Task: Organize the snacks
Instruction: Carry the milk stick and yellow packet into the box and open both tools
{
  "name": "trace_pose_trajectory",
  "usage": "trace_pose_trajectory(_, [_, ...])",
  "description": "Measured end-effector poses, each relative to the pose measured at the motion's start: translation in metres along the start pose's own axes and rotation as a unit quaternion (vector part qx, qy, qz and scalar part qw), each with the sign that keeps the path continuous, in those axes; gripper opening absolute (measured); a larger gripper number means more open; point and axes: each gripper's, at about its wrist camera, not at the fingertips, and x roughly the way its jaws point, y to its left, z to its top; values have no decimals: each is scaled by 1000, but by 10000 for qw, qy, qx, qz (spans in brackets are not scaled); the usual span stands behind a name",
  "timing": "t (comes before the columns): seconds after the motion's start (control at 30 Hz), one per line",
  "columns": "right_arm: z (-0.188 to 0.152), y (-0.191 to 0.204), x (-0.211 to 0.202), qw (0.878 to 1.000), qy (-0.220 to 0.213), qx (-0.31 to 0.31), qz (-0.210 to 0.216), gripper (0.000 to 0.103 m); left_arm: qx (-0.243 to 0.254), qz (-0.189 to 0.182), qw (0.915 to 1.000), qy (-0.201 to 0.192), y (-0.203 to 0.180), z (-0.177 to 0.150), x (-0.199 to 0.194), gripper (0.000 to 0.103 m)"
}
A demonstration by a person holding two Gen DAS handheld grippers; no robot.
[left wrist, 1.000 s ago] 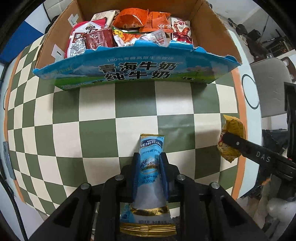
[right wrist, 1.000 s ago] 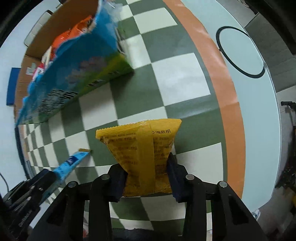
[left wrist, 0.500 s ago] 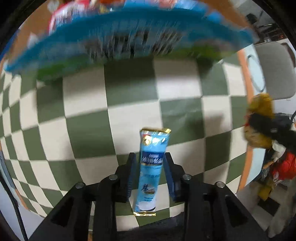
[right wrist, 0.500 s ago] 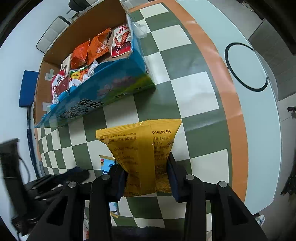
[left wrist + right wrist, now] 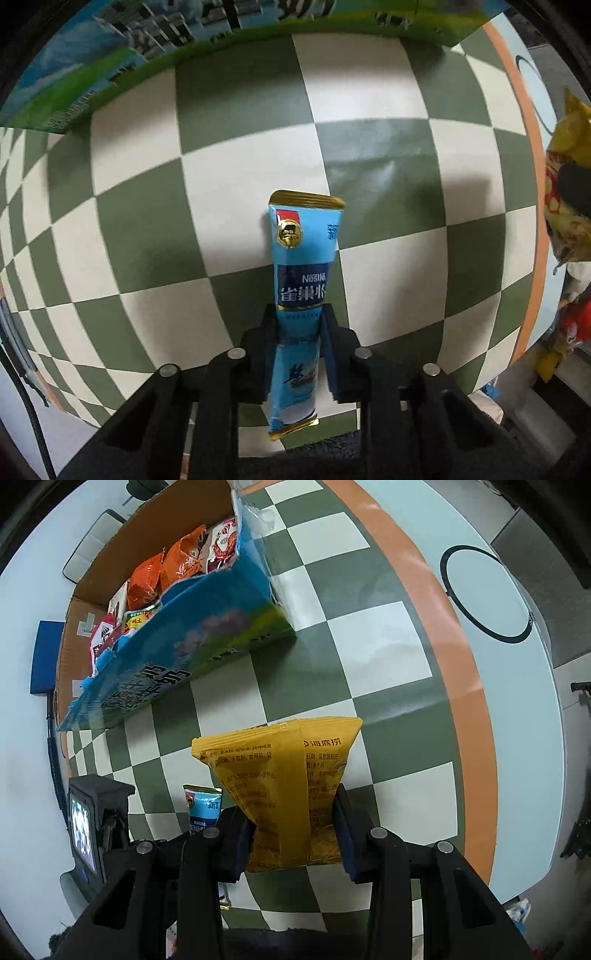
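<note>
A slim blue stick packet (image 5: 304,258) with gold ends sits between the pads of my left gripper (image 5: 298,325). The jaws are closing on it, and both pads touch its sides near its middle. It points down at the checkered cloth (image 5: 369,74), close above it. In the right wrist view the same stick packet (image 5: 203,806) shows at lower left. My right gripper (image 5: 293,812) is shut on a yellow snack packet (image 5: 280,782), held above the cloth. That yellow packet (image 5: 569,184) also shows at the right edge of the left wrist view.
A cardboard box with a blue printed front wall (image 5: 207,638) stands at the back left and holds several orange and red snack bags (image 5: 177,568). Its wall (image 5: 110,74) fills the top of the left wrist view. The table's orange border (image 5: 461,686) runs along the right.
My left gripper has come down toward the cloth, and the box has slid up to the frame's top. The stick packet now reaches farther out past the pads. The right gripper still holds the yellow packet.
</note>
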Motion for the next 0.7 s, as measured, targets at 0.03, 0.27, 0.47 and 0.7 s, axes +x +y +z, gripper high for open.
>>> trace_pose_trajectory(0.03, [0, 1, -1, 10000, -19, -1, 11, 42, 0, -17, 10000, -52, -1, -1, -5, 19])
trace_pose_trajectory(0.27, [1, 12, -19, 9997, -162, -113, 154, 42, 80, -40, 9963, -859, -15, -2, -74, 18])
trace_pose_trajectory(0.47, [4, 26, -52, 9982, -386, -248, 395, 42, 103, -324, 9854, -1669, -17, 5, -157, 18])
trace_pose_trajectory(0.7, [24, 48, -104, 9935, -844, -471, 602, 42, 148, -625, 9723, -2248, -15, 40, -235, 18])
